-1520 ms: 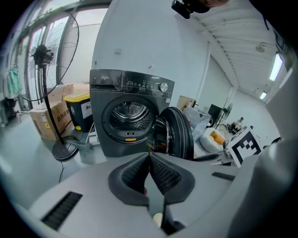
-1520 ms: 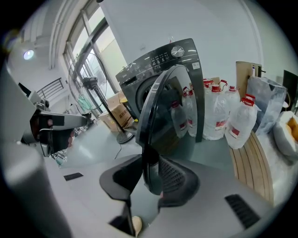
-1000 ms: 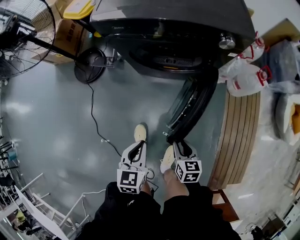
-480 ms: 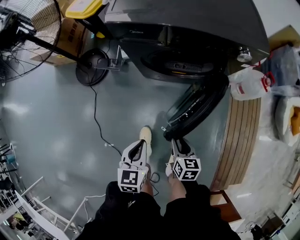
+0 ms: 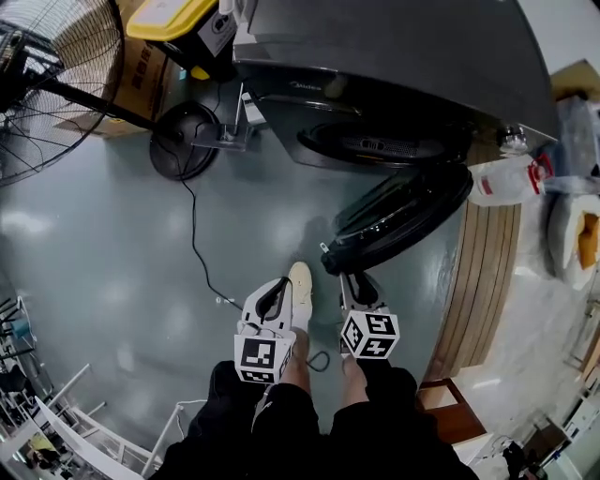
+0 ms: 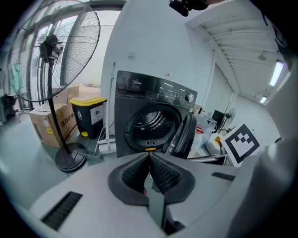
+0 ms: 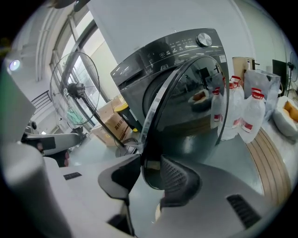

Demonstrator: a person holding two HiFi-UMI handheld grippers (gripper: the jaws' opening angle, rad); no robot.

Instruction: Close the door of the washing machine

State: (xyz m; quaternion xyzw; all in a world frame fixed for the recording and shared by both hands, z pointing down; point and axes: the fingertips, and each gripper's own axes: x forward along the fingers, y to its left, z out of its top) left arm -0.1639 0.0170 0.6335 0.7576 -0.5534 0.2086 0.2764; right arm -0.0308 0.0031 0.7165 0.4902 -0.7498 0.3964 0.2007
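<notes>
The dark grey washing machine (image 5: 394,56) stands at the top of the head view. Its round door (image 5: 403,211) hangs open, angled out to the lower left. My right gripper (image 5: 349,279) is at the door's free edge. In the right gripper view the door's rim (image 7: 153,116) fills the gap between the jaws of the right gripper (image 7: 150,169). Those jaws have just been opening a little, and the pads still bear on the rim. My left gripper (image 5: 277,292) hangs beside it, shut and empty. In the left gripper view the left gripper (image 6: 149,160) points at the drum opening (image 6: 151,123).
A standing fan (image 5: 47,84) with its round base (image 5: 183,141) and cable (image 5: 197,244) is at the left. A yellow-lidded bin (image 5: 173,19) and a cardboard box (image 5: 141,66) stand behind it. White jugs (image 5: 506,178) and a wooden platform (image 5: 483,281) lie at the right.
The door has swung partway toward the machine, with my right gripper following at its edge. Both grippers have moved forward toward the machine.
</notes>
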